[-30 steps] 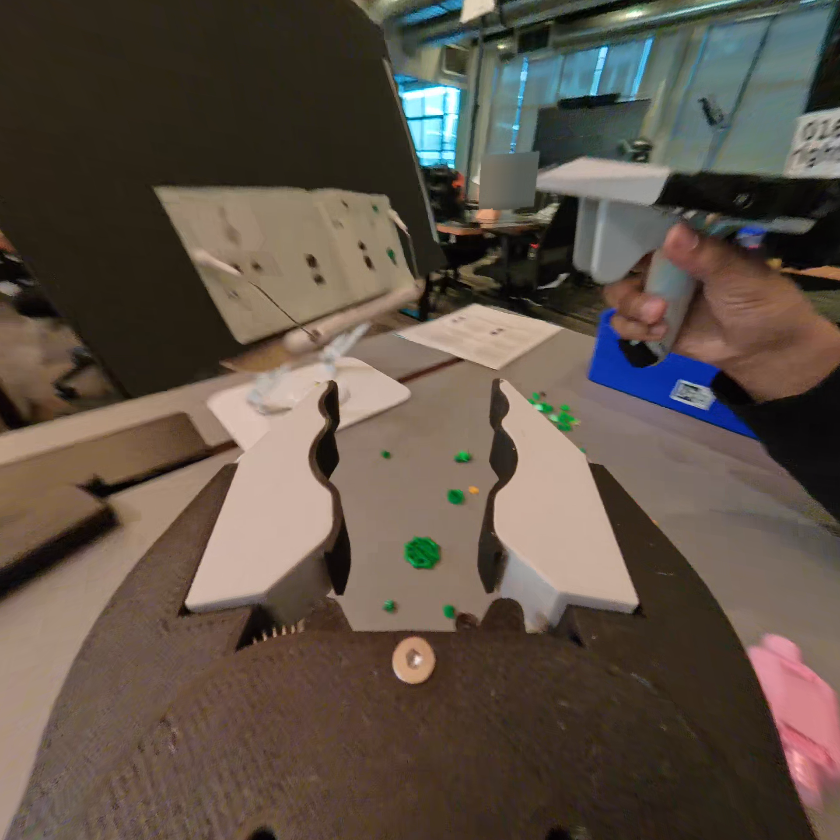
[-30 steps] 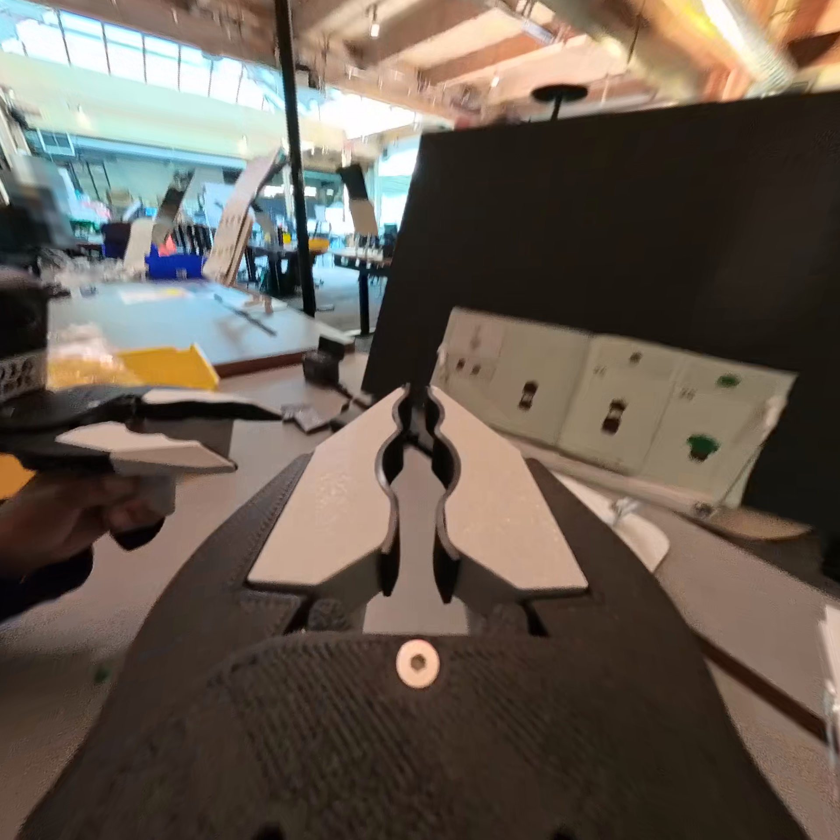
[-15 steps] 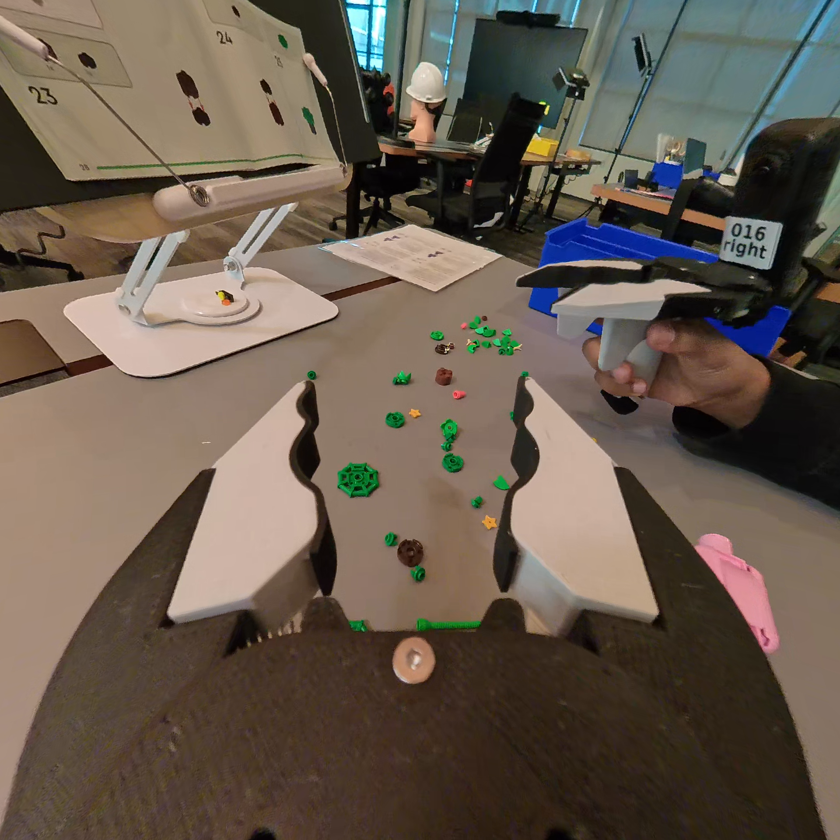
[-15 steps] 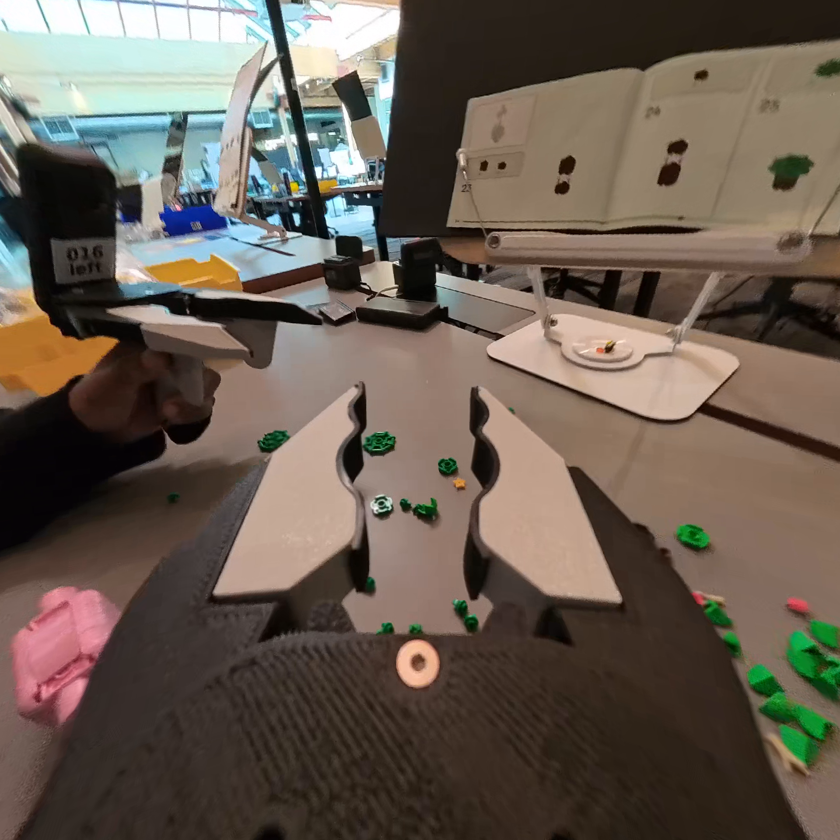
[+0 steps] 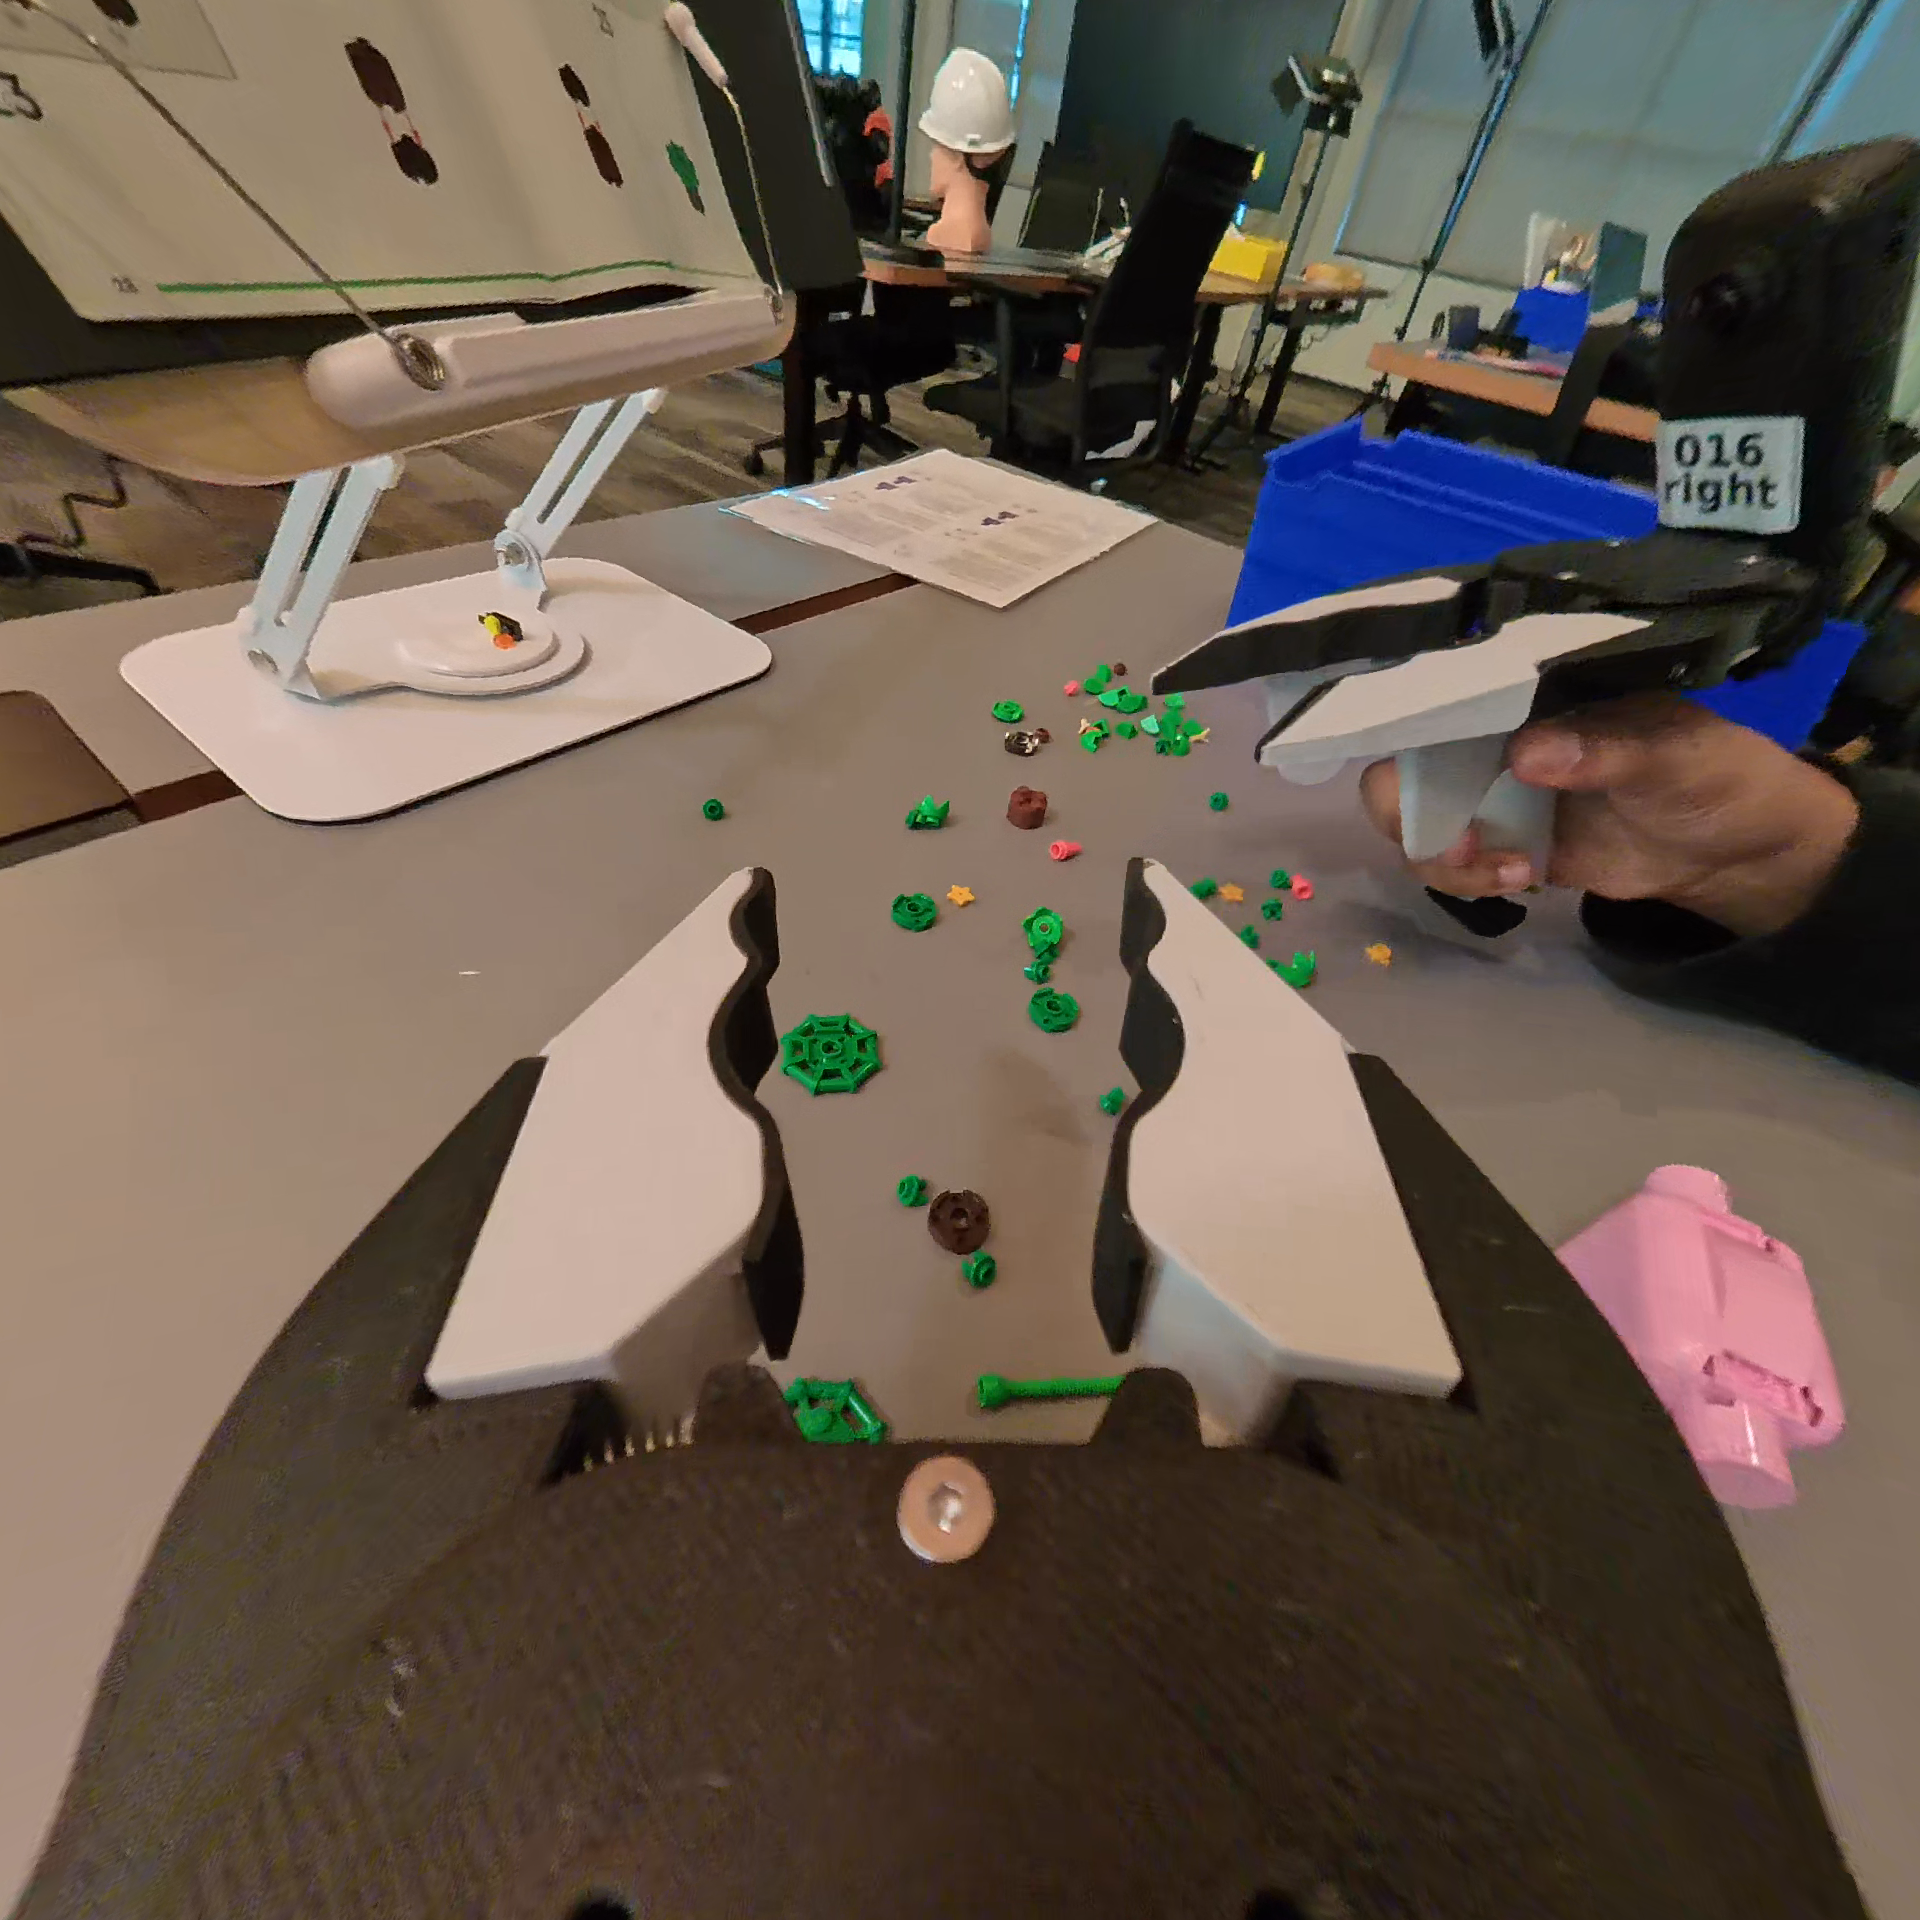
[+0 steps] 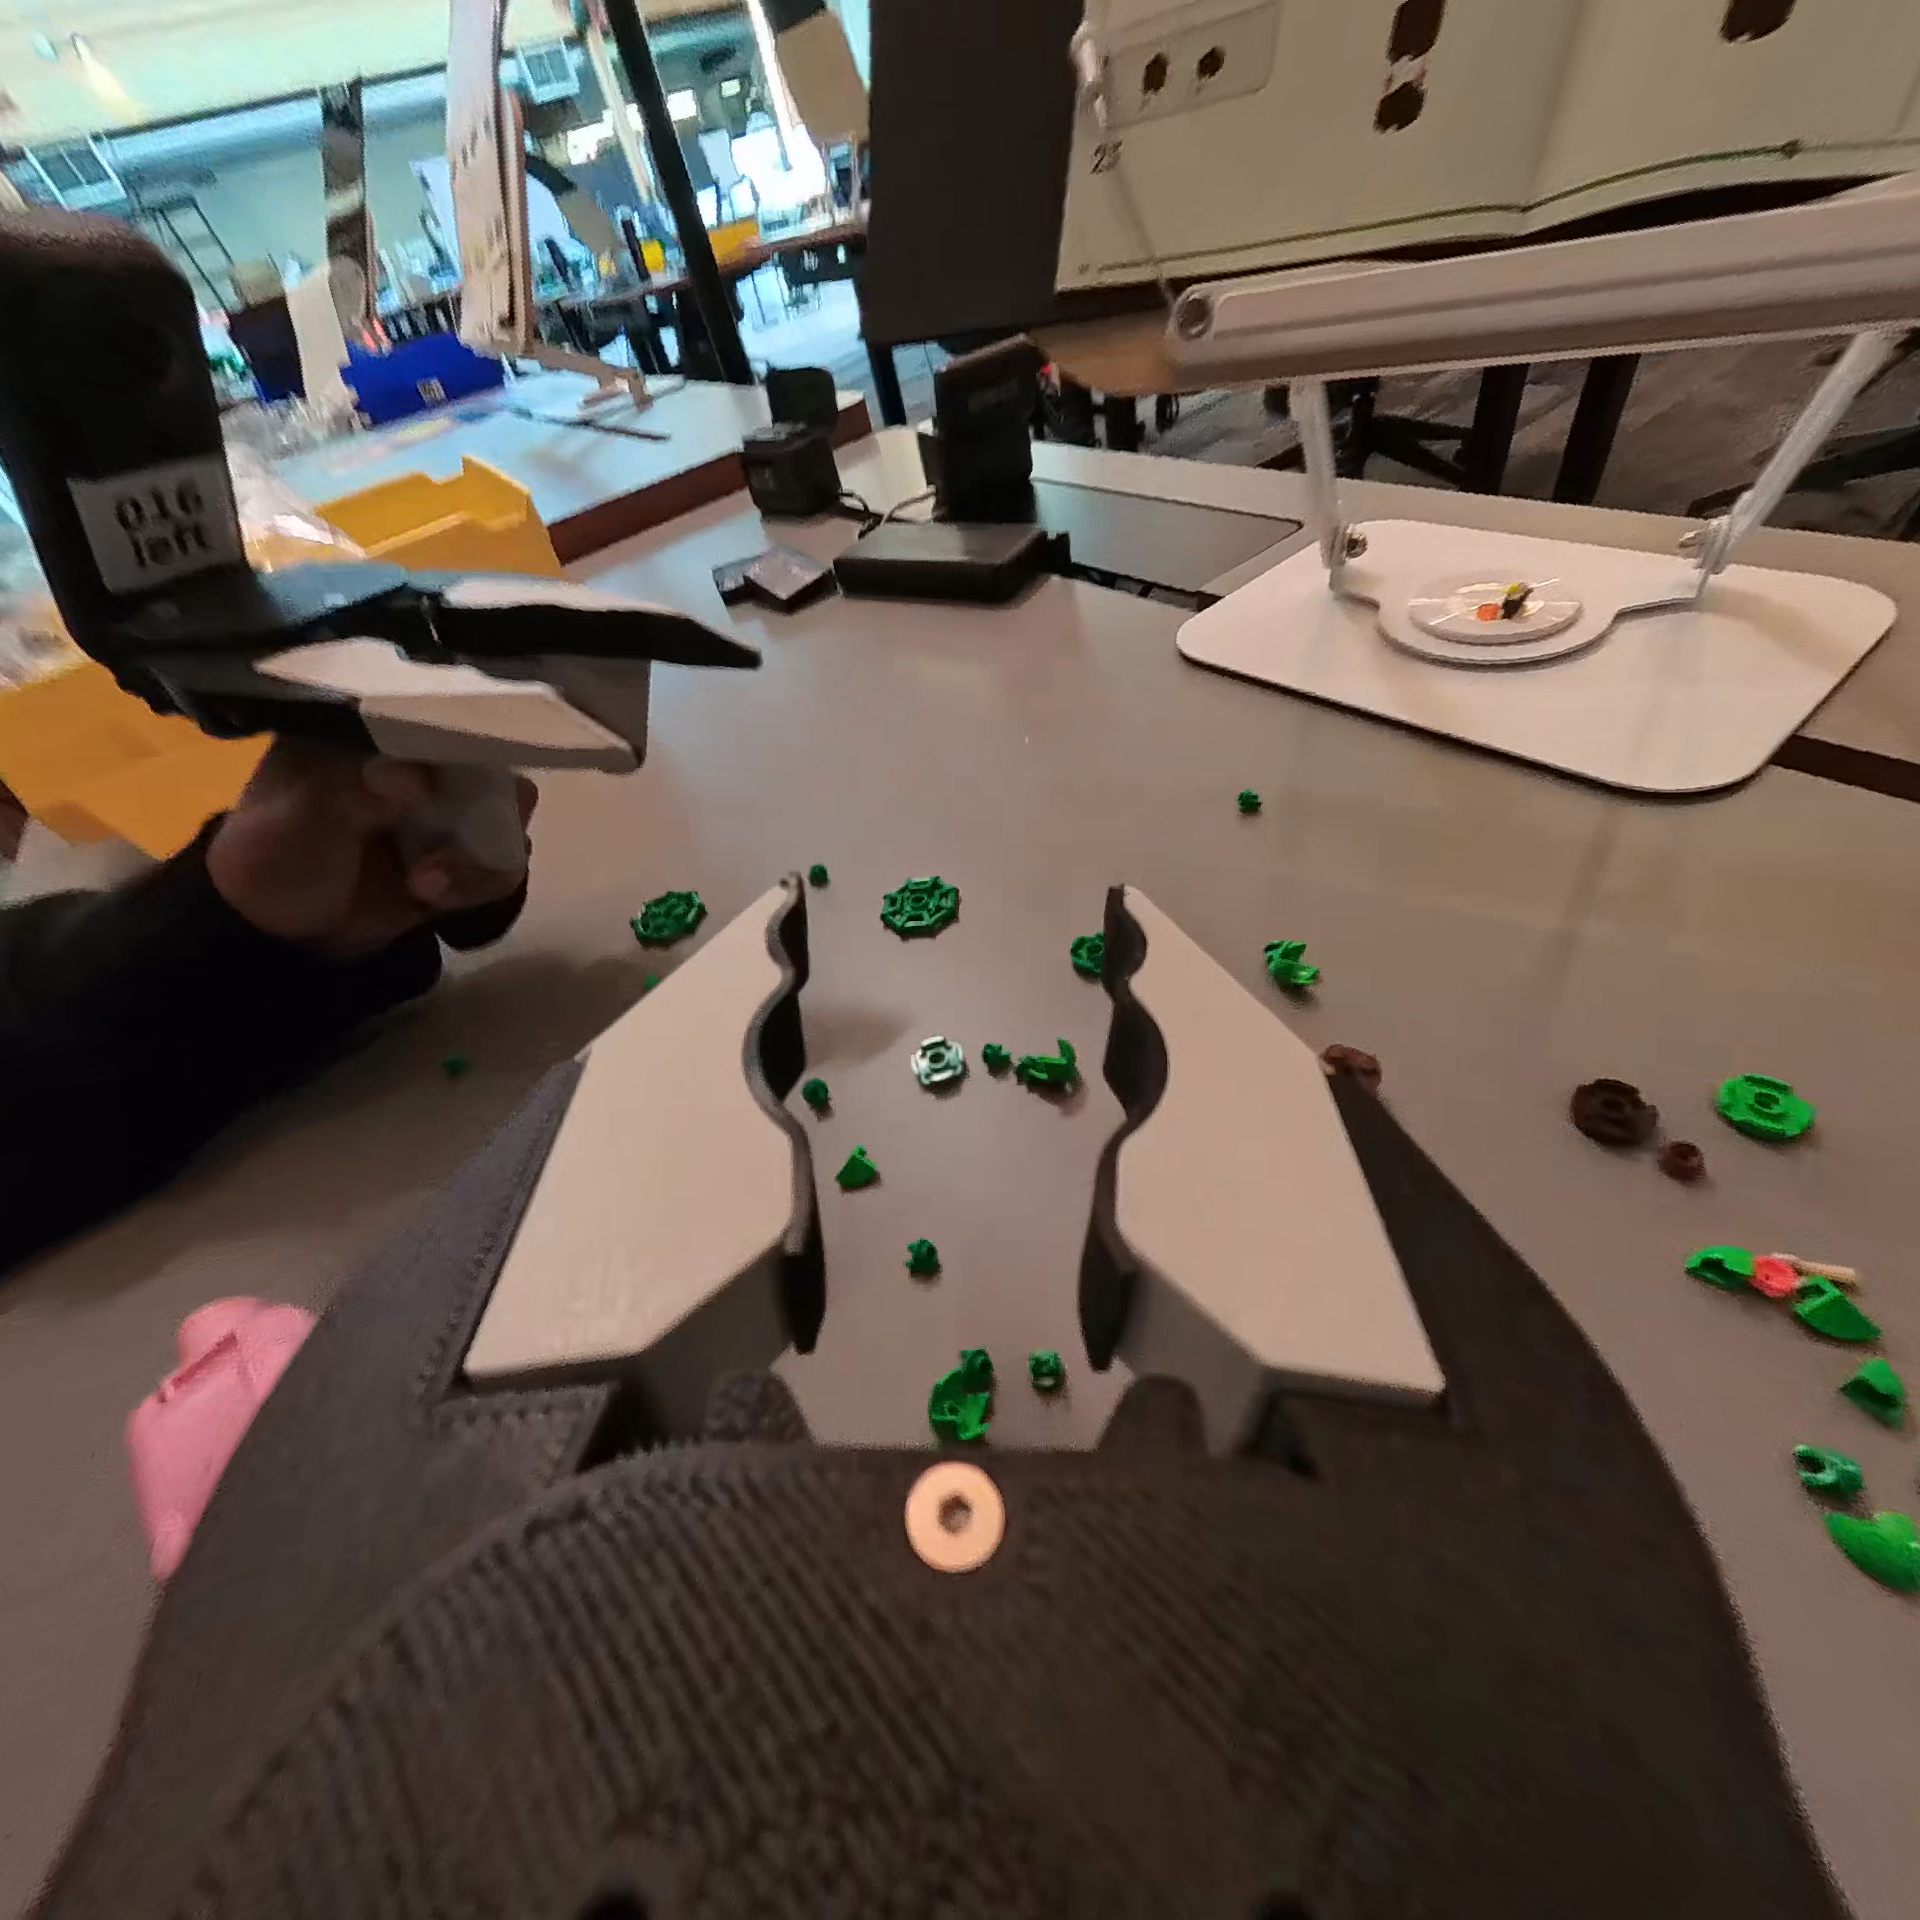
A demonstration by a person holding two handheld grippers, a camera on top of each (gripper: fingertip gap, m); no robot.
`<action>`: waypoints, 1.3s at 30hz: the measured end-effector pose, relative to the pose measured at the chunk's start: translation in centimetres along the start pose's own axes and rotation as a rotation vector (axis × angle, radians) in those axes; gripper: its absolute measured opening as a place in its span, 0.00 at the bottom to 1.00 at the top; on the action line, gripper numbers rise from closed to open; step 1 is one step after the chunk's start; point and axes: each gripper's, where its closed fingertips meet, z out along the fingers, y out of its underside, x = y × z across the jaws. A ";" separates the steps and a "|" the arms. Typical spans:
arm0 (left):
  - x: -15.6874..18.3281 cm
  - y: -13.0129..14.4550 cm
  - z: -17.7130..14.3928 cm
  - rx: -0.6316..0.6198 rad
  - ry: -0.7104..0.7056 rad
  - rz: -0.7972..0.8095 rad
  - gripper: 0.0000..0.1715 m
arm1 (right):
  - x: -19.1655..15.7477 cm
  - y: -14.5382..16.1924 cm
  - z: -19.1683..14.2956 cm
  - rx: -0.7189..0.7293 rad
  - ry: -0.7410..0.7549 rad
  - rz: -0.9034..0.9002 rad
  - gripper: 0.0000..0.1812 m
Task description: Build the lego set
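Both the left gripper [image 5: 948, 1049] and right gripper [image 6: 951, 1081] hover with fingers wide, empty. Tiny green pieces [image 5: 829, 1054] crowd the bench [image 5: 312, 1039]; a careless descent likely scatters them.

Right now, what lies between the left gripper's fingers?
Left wrist view: the left gripper is open over the table; a green web piece, brown round piece and small green studs lie between them.

Getting even, soft indoor light, with daylight entering through tall windows [image 5: 1621, 114] at the back and blowing out the hall ceiling [image 6: 260, 94] in the right wrist view. Casting only faint shadows on the grey table [image 5: 312, 1039]. Bending straight lines at the edges. Smearing slightly on the pink object [image 6: 208, 1403] and the near black housing.
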 end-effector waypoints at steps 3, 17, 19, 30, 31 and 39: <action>0.4 -0.2 -0.3 -0.007 0.005 0.034 0.28 | -0.8 2.3 0.7 -0.115 -0.032 -0.057 0.28; 0.4 -0.5 -0.8 -0.009 0.006 0.052 0.20 | 3.3 1.9 -0.7 -0.096 0.085 -0.073 0.25; 0.6 -0.5 -0.8 -0.011 0.007 0.065 0.18 | 4.4 1.3 -1.4 -0.074 0.115 -0.074 0.23; 1.1 -2.7 -2.1 0.094 -0.030 0.146 0.06 | 12.9 -5.4 -10.8 0.188 0.435 -0.060 0.14; 1.1 -2.6 -2.0 0.091 -0.028 0.144 0.05 | 13.4 -5.4 -11.2 0.201 0.442 -0.034 0.14; 0.8 -1.7 -1.5 0.056 -0.027 0.135 0.02 | 14.1 -3.6 -10.2 0.138 0.429 0.001 0.16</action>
